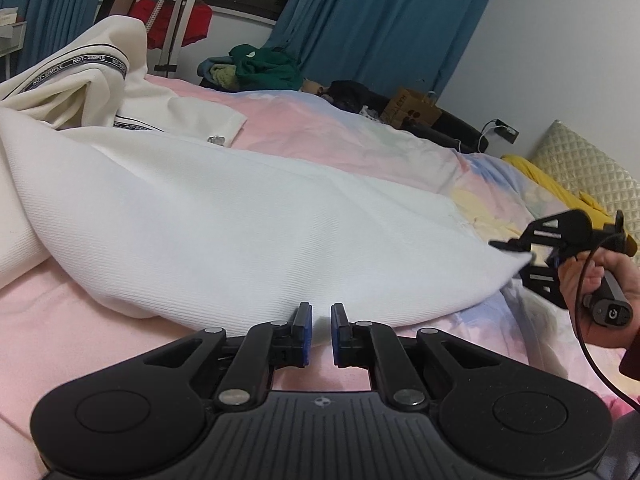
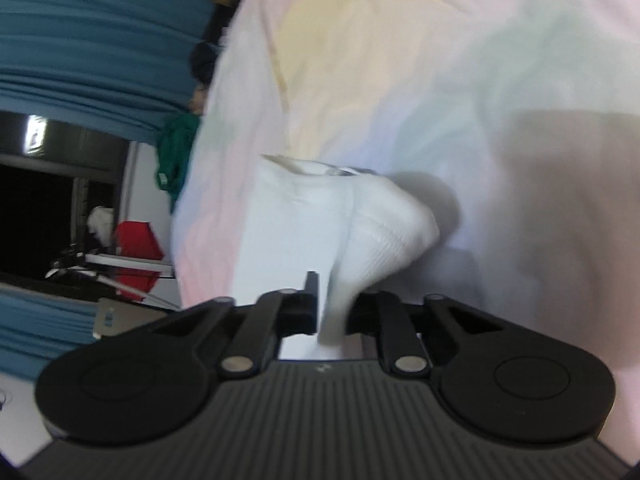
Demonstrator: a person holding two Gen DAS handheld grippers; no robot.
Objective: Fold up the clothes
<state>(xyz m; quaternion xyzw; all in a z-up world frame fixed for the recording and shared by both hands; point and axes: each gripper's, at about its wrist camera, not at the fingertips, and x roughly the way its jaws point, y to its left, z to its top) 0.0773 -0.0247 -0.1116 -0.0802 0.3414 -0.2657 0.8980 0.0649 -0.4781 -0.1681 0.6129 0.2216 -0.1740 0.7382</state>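
A white ribbed garment (image 1: 208,216) with black "NOT-SIMPLE" trim lies spread over the pastel bedspread (image 1: 340,128). My left gripper (image 1: 321,330) is open and empty, its blue pads just short of the garment's near edge. My right gripper (image 1: 516,250) shows in the left wrist view at the right, pinching the garment's right corner. In the right wrist view the gripper (image 2: 334,308) is shut on a bunched fold of the white garment (image 2: 340,220), lifted above the bedspread (image 2: 440,60). That view is blurred.
A green clothes pile (image 1: 260,66) and dark items sit at the bed's far edge. A cardboard box (image 1: 412,110), yellow cloth (image 1: 560,188) and quilted pillow (image 1: 588,176) lie to the right. Blue curtains (image 1: 380,20) and a red item (image 1: 172,20) stand behind.
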